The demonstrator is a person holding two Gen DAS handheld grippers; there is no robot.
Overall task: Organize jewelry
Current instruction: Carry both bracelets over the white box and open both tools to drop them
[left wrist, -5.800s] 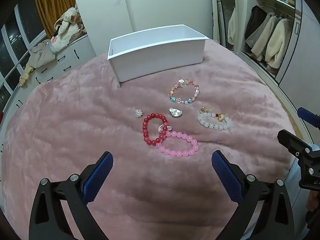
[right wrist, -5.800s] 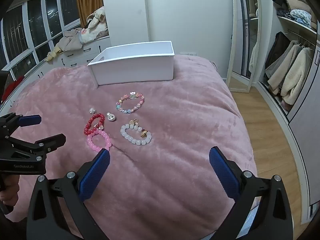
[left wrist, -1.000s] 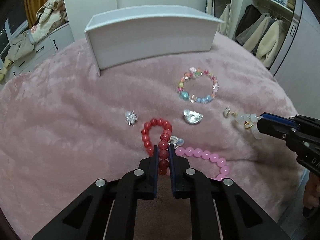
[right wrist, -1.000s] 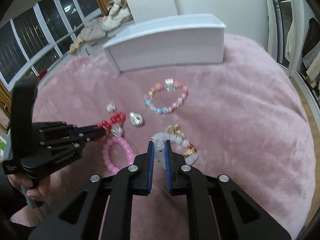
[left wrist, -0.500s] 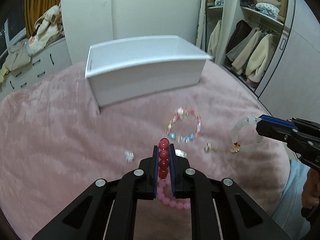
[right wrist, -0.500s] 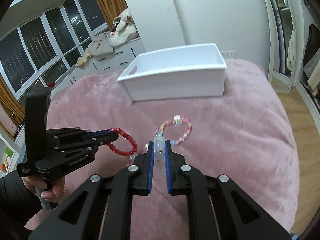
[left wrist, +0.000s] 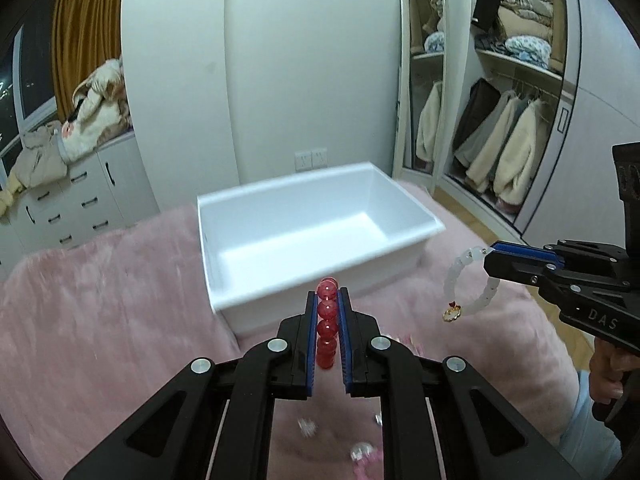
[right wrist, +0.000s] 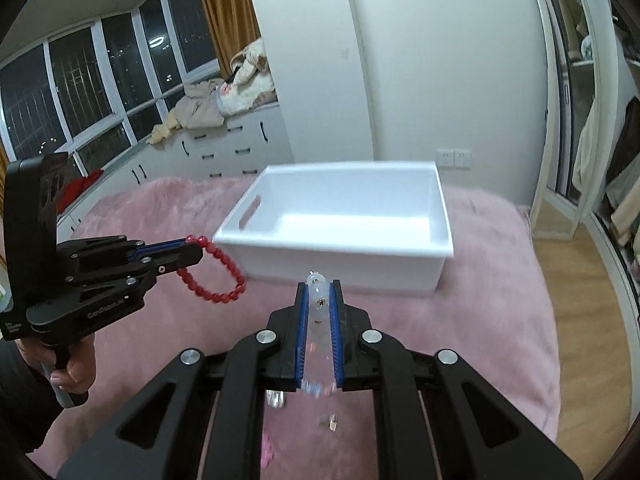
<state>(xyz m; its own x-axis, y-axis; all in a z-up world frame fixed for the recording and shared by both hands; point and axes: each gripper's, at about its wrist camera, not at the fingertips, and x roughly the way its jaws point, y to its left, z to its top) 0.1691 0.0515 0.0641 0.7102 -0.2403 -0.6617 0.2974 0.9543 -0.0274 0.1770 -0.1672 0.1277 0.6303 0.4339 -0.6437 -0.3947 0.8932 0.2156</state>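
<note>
The left gripper is pinched on the red bead bracelet, a short run of beads pressed between its blue pads while the rest of the loop hangs free below, as the right wrist view shows. The right gripper is clamped the same way on the white bead bracelet, whose loop and small gold charm dangle under the tips in the left wrist view. Both strands look light, limp and smooth-beaded, so I judge they will swing and could slide out of a loose grip; holding across several beads, as now, seems the safest hold. The empty white box sits on the pink blanket at about twelve o'clock from each gripper, just beyond the tips, with the right gripper's bracelet at three o'clock from the left gripper.
</note>
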